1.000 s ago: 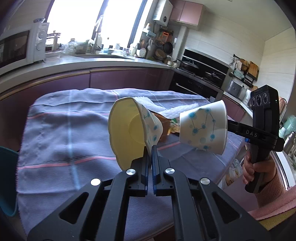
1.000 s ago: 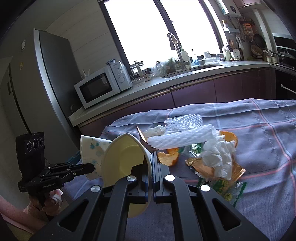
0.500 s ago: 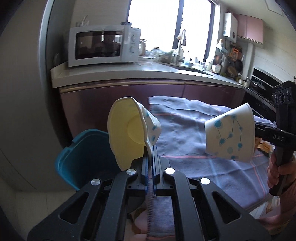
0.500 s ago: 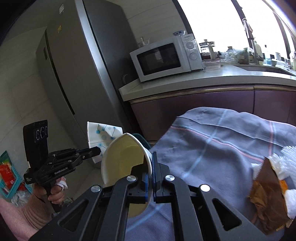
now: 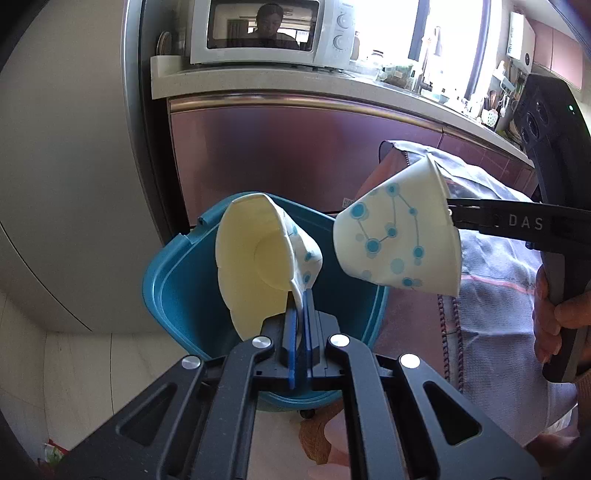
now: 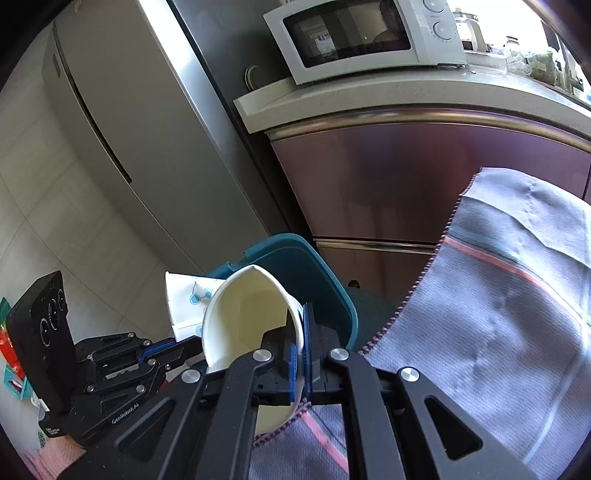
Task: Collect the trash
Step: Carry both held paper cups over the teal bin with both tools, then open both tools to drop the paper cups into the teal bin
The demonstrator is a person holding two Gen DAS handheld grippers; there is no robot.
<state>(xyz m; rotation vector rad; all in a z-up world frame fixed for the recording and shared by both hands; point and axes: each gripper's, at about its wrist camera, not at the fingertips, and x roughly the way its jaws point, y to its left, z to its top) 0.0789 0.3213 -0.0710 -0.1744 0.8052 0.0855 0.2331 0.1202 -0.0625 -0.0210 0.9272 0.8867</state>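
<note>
My left gripper (image 5: 300, 306) is shut on the rim of a white paper cup with blue dots (image 5: 255, 258) and holds it tilted above the open teal trash bin (image 5: 173, 288) on the floor. My right gripper (image 6: 300, 325) is shut on the rim of a second such cup (image 6: 243, 317); in the left wrist view that cup (image 5: 399, 240) hangs just right of the first, over the bin's right rim. The bin (image 6: 314, 266) also shows in the right wrist view behind the cup, with the left gripper and its cup (image 6: 184, 295) to the left.
A table with a grey striped cloth (image 6: 498, 314) lies to the right of the bin. Maroon cabinets (image 5: 295, 155) and a counter with a microwave (image 5: 266, 29) stand behind. A steel fridge (image 6: 147, 129) stands at left.
Both grippers have swung left and down from the table, each with its cup. The trash bin now lies right below the cups, and the trash pile is out of view.
</note>
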